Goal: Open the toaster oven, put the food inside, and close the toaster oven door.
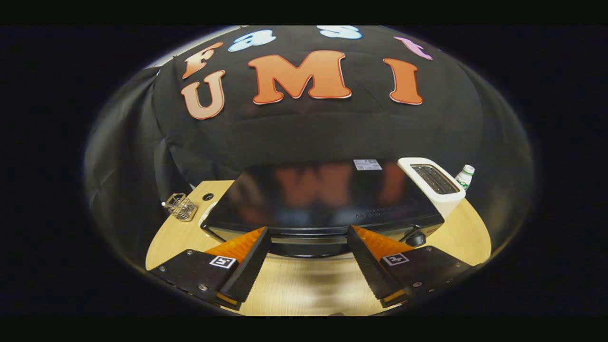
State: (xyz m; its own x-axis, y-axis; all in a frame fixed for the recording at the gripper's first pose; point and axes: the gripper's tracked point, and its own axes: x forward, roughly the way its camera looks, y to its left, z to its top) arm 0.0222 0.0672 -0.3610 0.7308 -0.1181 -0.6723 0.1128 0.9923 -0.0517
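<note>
Looking along my gripper, I see its two fingers spread well apart, with nothing held between them. The left finger and the right finger each show a black ribbed pad facing inward and an orange body behind it.

Just ahead of the fingertips sits the toaster oven, a black box whose glossy top mirrors the booth wall. I am above it and tilted down, so I see mostly its top and only a thin strip of its front. Along that front edge, in the gap between my fingertips, runs the door handle, a pale bar. The fingertips are near it, one on each side, but I cannot tell whether either touches it. The door looks closed. A dark knob sits at the front right corner, just beyond my right finger.

Everything rests on a light wooden table. Beside the oven on its right stands a white slot toaster, and behind that a small white bottle with a green label. Off to the left of the oven, near the table's edge, lies a small wire basket.
</note>
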